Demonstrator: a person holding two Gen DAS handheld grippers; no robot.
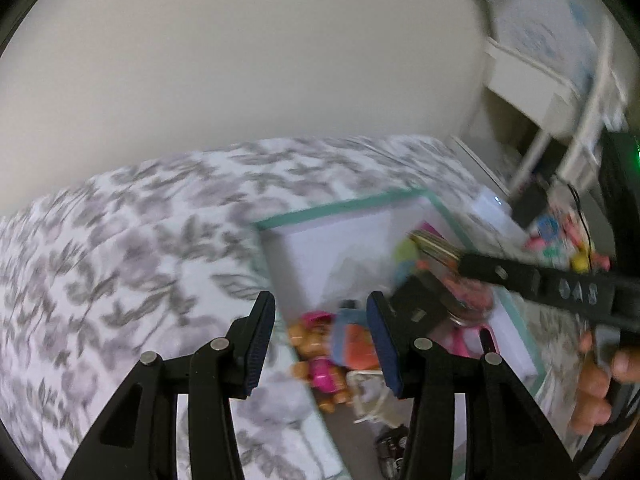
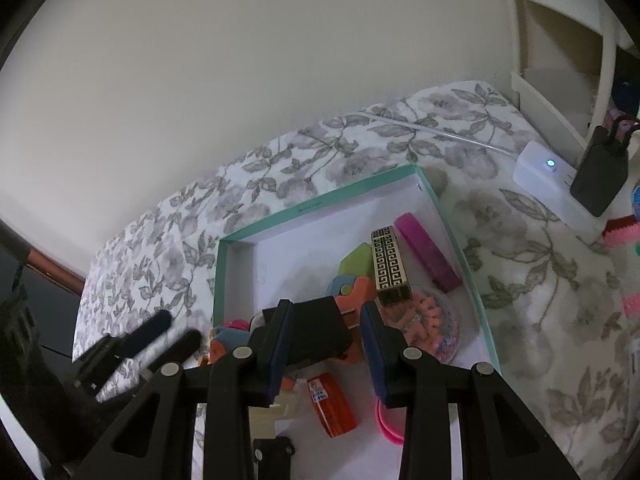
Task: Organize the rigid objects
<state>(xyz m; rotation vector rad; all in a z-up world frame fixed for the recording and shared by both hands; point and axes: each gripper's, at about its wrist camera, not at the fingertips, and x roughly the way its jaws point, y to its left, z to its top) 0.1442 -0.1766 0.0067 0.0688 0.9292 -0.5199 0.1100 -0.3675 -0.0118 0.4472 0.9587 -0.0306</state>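
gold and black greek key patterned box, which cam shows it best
The right wrist view: the gold and black patterned rectangular box lies sharp and whole in the teal-rimmed tray. The left wrist view shows only a blurred gold sliver behind the right gripper.

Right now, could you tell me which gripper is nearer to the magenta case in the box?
Right. The right gripper hangs over the box's near half, before the magenta case; the left gripper is outside the box's left edge.

Bedspread [image 2: 520, 280]: white, grey floral print. Box [image 2: 320, 204]: teal rim, white inside. Contents: magenta case [image 2: 426, 252], gold-black key-pattern block [image 2: 390, 264], orange-red roll [image 2: 332, 404].
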